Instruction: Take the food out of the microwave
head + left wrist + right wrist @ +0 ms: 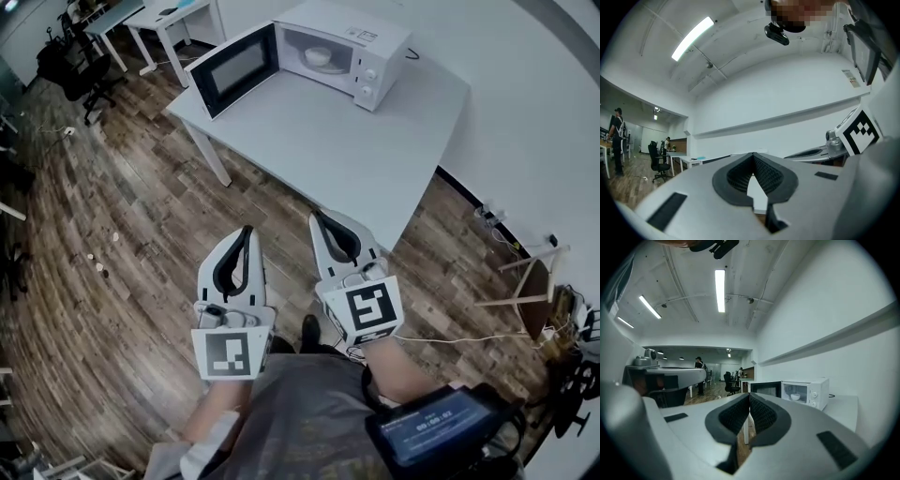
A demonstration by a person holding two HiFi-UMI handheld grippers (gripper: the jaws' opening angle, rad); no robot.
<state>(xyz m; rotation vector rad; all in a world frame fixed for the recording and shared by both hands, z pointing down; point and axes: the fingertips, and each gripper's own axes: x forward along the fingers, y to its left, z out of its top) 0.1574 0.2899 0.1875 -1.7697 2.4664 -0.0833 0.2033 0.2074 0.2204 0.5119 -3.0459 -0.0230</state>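
Note:
A white microwave stands at the far side of a white table, its door swung wide open to the left. Inside it sits a white bowl, also seen in the right gripper view as the bowl in the microwave. Both grippers hover over the wooden floor, well short of the table's near edge. My left gripper is shut with nothing in it. My right gripper is likewise shut and empty, pointing level toward the table.
More white desks and black office chairs stand at the back left. A white wall runs along the right. A wooden stool and cables lie on the floor at the right. A person stands far off in the left gripper view.

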